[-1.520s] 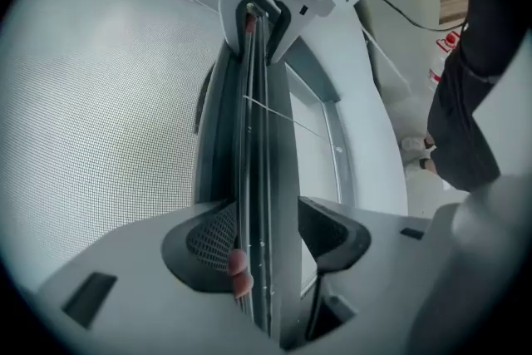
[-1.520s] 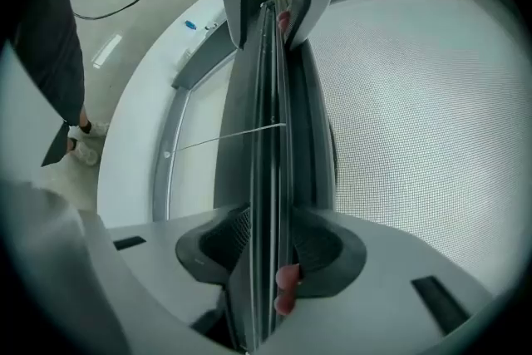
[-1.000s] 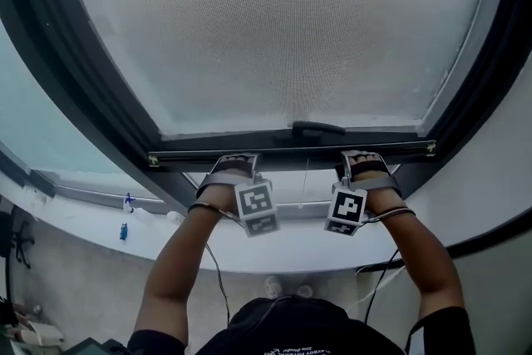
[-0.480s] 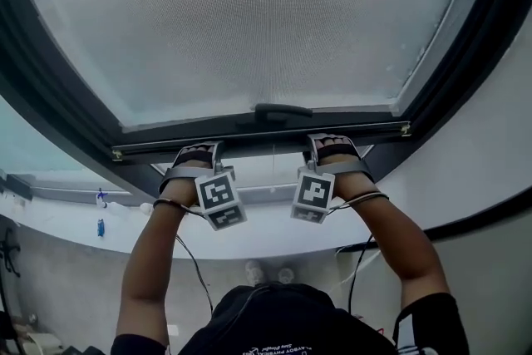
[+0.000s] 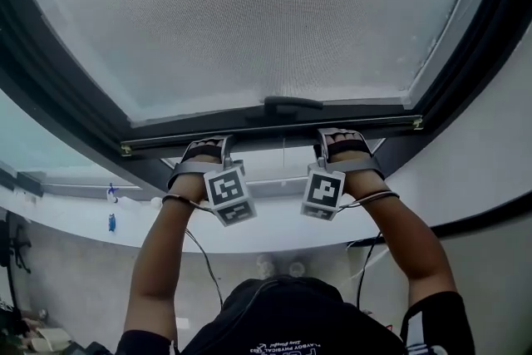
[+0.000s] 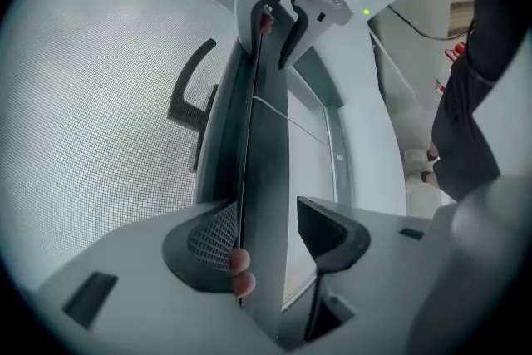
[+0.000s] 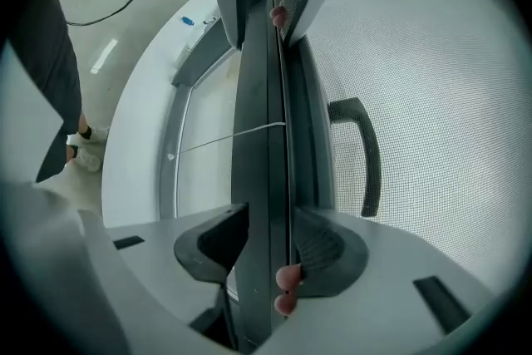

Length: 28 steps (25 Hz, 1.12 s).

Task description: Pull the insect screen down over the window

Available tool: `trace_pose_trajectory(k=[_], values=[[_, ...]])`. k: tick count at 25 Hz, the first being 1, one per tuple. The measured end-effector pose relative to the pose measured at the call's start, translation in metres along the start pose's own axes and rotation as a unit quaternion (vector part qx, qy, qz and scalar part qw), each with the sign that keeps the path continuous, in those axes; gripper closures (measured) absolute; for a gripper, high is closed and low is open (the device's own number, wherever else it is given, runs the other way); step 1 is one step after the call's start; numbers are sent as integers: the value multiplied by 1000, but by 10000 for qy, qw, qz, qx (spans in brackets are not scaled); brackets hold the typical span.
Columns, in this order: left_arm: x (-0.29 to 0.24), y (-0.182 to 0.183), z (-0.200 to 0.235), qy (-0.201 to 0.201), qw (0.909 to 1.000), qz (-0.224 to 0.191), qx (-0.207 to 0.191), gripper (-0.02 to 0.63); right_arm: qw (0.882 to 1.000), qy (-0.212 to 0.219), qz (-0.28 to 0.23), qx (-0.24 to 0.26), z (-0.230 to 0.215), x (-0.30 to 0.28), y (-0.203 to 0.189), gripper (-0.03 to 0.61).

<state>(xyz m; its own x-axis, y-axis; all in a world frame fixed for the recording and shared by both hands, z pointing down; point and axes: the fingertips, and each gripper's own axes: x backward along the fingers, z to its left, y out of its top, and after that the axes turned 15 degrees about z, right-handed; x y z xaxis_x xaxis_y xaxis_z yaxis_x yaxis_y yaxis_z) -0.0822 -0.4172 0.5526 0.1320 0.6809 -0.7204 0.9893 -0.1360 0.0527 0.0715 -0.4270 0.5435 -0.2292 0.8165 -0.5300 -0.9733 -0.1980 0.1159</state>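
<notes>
Against a dark-framed window [image 5: 58,96], grey mesh insect screen [image 5: 266,12] low: straddling its dark metal bottom bar [image 5: 249,135] with left tongs [image 6: 270,220] apart, unclamped; right tongs [image 7: 274,224] likewise, just eased wider.

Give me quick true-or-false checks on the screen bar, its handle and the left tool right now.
1. The bottom bar passes between the left tool's jaws. True.
2. The left tool grips the handle. False: it straddles the bar beside the handle, which is untouched.
3. A thin cord runs from the bar. True.
4. The bar sits on the lower window frame. False: an open strip shows below it.
</notes>
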Motion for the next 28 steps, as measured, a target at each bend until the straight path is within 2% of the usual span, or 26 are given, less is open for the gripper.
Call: trace_pose_trajectory(k=[9, 13, 16, 25, 28], values=[[-4, 2, 4, 108, 9998, 136, 80, 388, 9999, -129, -100, 18, -4, -3, -1, 425], [-4, 2, 10, 117, 9999, 115, 46, 423, 9991, 234, -349, -51, -9, 2, 2, 436], [-2, 1, 12, 146, 9998, 123, -7, 431, 9984, 475, -314, 27, -8, 1, -2, 459], [5, 4, 14, 152, 9999, 46, 41, 431, 9988, 346, -329, 109, -9, 3, -5, 459], [14, 4, 19, 231, 9994, 20, 258, 431, 9986, 241, -466, 17, -14, 11, -4, 459]])
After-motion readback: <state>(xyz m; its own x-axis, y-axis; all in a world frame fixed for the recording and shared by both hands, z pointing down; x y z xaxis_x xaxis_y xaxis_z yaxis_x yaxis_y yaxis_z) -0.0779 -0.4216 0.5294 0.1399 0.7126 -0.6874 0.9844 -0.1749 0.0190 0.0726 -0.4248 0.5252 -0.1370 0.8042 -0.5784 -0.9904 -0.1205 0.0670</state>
